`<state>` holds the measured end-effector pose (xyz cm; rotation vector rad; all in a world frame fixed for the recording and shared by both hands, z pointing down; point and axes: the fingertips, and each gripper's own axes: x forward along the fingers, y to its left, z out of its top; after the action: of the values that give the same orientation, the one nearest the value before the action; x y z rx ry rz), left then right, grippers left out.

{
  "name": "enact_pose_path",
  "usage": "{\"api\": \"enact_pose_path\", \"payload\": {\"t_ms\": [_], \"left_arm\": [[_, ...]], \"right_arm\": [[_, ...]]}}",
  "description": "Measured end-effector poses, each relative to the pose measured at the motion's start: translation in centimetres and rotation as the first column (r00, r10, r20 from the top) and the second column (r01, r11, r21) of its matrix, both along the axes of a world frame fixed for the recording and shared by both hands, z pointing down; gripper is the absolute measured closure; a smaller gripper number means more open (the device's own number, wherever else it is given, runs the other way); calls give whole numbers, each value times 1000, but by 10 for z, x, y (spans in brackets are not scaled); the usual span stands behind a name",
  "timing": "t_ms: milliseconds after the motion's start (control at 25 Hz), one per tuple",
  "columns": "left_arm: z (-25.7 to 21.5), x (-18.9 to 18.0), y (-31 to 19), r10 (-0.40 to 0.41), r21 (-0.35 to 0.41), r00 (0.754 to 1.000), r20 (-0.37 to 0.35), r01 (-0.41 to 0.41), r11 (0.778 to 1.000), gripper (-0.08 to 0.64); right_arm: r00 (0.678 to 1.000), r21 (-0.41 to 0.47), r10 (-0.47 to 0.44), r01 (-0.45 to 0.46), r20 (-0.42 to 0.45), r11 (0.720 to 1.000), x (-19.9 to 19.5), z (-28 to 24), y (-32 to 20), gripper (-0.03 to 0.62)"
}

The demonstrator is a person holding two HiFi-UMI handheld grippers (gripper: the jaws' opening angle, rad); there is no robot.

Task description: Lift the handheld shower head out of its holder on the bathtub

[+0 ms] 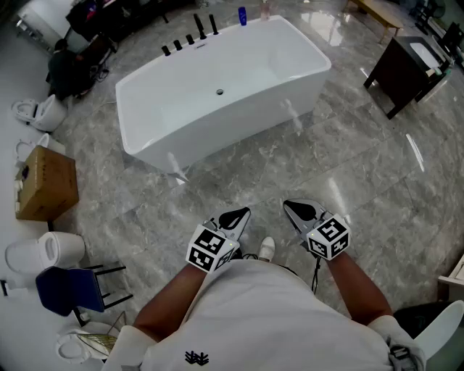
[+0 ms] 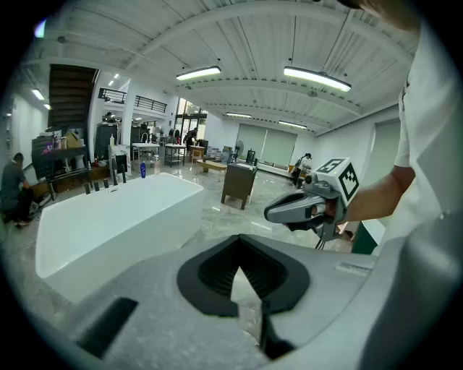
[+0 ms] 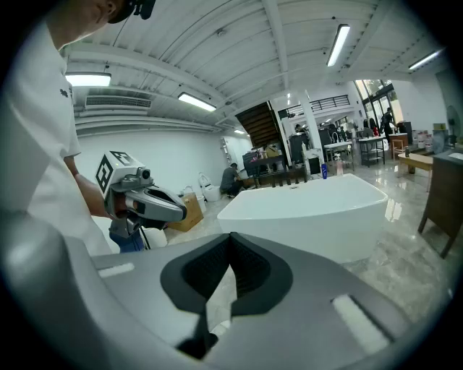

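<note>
A white freestanding bathtub (image 1: 239,127) stands on the grey marble floor, well ahead of me. Black fittings (image 1: 190,38) line its far rim, with two taller black pieces (image 1: 205,25) among them; which one is the hand shower I cannot tell from here. My left gripper (image 1: 241,212) and right gripper (image 1: 288,205) hang side by side near my body, both shut and empty, far short of the tub. The tub (image 2: 108,224) and fittings (image 2: 108,181) show in the left gripper view beyond the shut left gripper (image 2: 238,242). The right gripper (image 3: 231,238) points toward the tub (image 3: 311,217).
A cardboard box (image 1: 47,181), white toilets (image 1: 40,112) and a blue chair (image 1: 72,288) sit at the left. A dark cabinet (image 1: 406,69) stands at the back right. A blue bottle (image 1: 242,14) stands behind the tub. Open marble floor lies between me and the tub.
</note>
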<state>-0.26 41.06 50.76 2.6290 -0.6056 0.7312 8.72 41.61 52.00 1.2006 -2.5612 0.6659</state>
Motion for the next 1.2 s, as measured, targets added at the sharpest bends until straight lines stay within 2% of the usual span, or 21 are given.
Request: {"api": "enact_pose_path", "payload": {"t_ms": [320,520,560,600,640,720,1000,1200], "left_arm": [[-2,4,-9,-64,-13,998,-16,63,998,552],[-5,5,-32,-83,-23,996,-31,83,996,552],[-5,6,-39,-82,-20,996,-34,82,996,552],[-5,7,-46,-81,-17,996,-38,80,997,552],[-5,9,-54,-78,-12,996,-45,77,997,552],[-3,10,-75,-71,-3,996,-61,70,998,552],[3,10,-164,-34,-30,994,-106,31,999,552],[-13,3,-238,16,3,992,-128,-16,1000,552]], "right_arm": [[999,1,-32,32,-7,999,10,6,-6,581],[999,2,-17,17,37,1000,15,5,-26,580],[999,9,-12,11,42,1000,16,5,-32,570],[999,15,-3,3,48,1000,17,4,-39,526],[998,19,10,-11,57,1000,19,4,-47,490],[996,27,42,-44,77,999,22,3,-66,471],[993,25,112,-113,23,993,28,-2,-140,426],[992,17,124,-124,-4,992,14,-5,-216,408]]}}
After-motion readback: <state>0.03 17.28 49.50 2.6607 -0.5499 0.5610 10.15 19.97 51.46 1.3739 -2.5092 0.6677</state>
